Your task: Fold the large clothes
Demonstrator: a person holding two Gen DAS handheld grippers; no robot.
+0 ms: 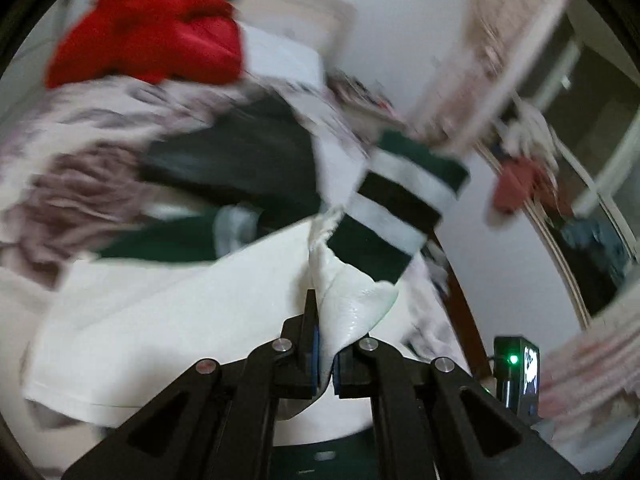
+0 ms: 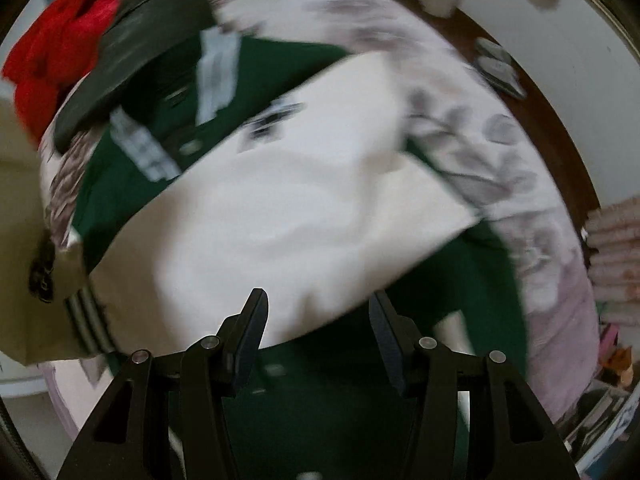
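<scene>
Fold under way — left claw [image 1: 326, 360] pinches white garment [image 1: 160, 320]; right claw [image 2: 316, 336] half-open, empty — next: lay it flat.

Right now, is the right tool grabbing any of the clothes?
No. The right tool has its jaws standing apart above the white cloth, with nothing pinched between them.

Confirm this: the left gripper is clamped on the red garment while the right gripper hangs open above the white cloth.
Wrong garment. In the left wrist view the left gripper is clamped on the white cloth; the red garment lies apart. The right gripper does hang open above it.
</scene>
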